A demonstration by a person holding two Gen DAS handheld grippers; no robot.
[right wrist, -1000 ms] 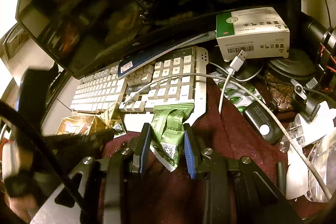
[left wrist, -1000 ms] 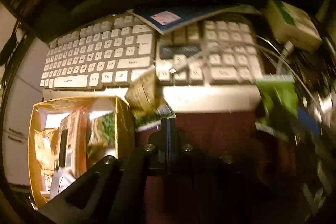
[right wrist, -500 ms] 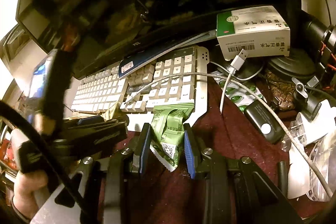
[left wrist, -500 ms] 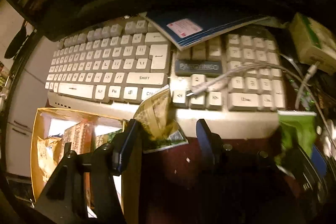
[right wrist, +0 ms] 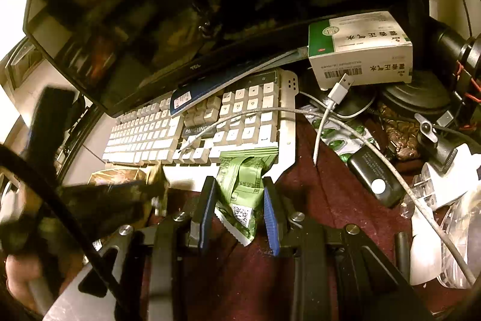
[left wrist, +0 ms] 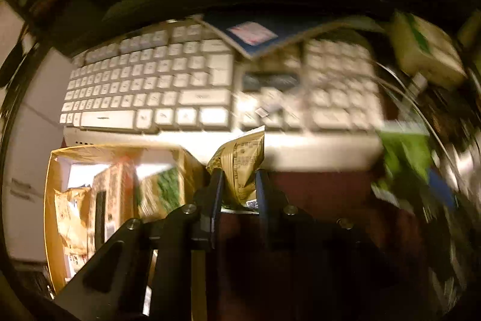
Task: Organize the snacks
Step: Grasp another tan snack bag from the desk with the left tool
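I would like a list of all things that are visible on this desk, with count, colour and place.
tan snack packet: one, tan, between the left gripper's fingers
green snack packet: one, green, between the right gripper's fingers
cardboard box: one, yellow-brown, holds snack packets, below the keyboard
keyboard: one, white, under the monitor
monitor: one, black, behind
blue booklet: one, on the keyboard
medicine box: one, white and green, back right
USB cable: one, white, across the keyboard
left gripper: one, black, shut on tan packet
right gripper: one, blue pads, shut on green packet
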